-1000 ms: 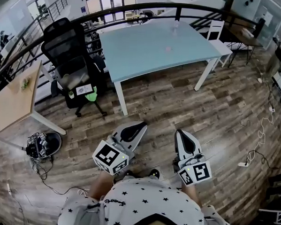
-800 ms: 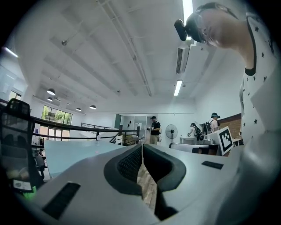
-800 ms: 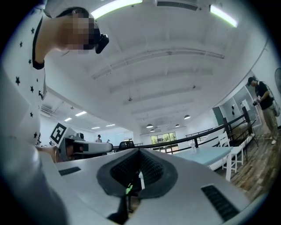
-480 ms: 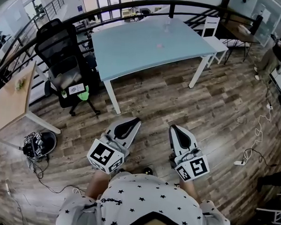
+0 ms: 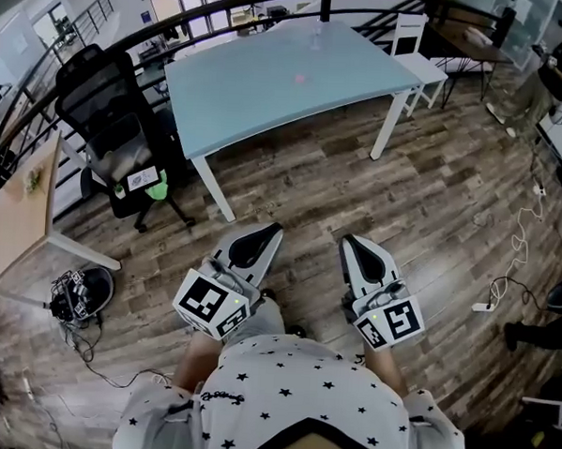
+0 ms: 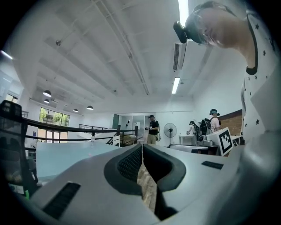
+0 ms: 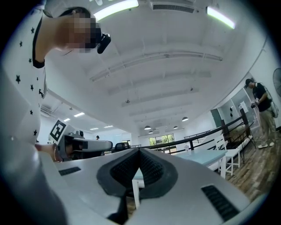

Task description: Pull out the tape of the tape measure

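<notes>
A: What is different from a second ago?

B: In the head view the table (image 5: 269, 87) looks a little bigger and sits more to the left, and so does the chair (image 5: 108, 116). So I think the person is walking toward the table. The two grippers are carried in front of the body the same way as before.

A: Do they hold something?

B: No. The left gripper (image 5: 267, 231) has its jaws pressed together, and only the floor shows through the narrow slit. The right gripper (image 5: 347, 243) is pressed together too, with nothing between the pads. Both point forward, about level.

A: And the tape measure?

B: I cannot find it for sure. There is a small pink thing (image 5: 301, 78) on the table top, well apart from both grippers, but it is too small to say what it is.

A: What does this mean for the task?

B: In my judgement the pulling has not begun; this is only the approach. The jaws must first spread, one to hold the case and the other to take the tape end.
</notes>
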{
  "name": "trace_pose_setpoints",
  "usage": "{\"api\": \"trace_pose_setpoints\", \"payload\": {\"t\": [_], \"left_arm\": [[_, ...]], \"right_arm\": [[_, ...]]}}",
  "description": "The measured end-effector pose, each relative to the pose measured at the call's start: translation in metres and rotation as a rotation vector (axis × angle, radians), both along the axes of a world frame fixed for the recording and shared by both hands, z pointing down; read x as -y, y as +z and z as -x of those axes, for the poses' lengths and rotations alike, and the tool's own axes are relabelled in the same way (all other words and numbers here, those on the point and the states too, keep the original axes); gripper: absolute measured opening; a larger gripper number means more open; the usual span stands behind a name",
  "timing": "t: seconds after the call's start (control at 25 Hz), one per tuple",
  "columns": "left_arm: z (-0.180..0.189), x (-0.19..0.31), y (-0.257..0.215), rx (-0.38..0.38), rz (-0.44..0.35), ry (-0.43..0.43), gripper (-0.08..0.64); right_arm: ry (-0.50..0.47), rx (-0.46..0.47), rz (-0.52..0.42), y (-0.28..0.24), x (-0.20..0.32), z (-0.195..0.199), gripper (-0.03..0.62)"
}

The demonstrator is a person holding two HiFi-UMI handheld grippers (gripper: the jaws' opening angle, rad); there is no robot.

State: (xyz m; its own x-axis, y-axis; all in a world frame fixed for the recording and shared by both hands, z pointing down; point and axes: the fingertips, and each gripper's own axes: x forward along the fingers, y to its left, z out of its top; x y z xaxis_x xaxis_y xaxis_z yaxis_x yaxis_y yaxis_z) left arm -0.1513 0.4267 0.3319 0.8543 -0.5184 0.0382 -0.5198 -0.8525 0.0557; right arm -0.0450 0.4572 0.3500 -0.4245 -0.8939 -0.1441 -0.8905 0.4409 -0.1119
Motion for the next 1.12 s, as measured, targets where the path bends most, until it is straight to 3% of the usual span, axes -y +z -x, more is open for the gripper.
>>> {"api": "trace_pose_setpoints", "payload": {"t": [0.28, 0.76, 0.96, 1.12], "left_arm": [[-0.026, 0.018, 0.002, -0.063, 0.019, 0.064, 0.031], [-0.077, 0.094, 0.014, -0.034, 0.029, 0.147, 0.029], [-0.097, 0.128, 0.013, -0.041, 0.005, 0.219, 0.029], [-0.096, 0.163, 0.01, -0.03, -0.01, 0.219, 0.029]], "right_arm": [[0.049, 0.003, 0.019, 0.006, 0.005, -0.019, -0.005], [0.181, -0.03, 0.028, 0.005, 0.062, -0.065, -0.005], [0.206, -0.041, 0.036, 0.003, 0.099, -0.077, -0.005], [0.203, -0.048, 0.043, -0.002, 0.137, -0.076, -0.005]]}}
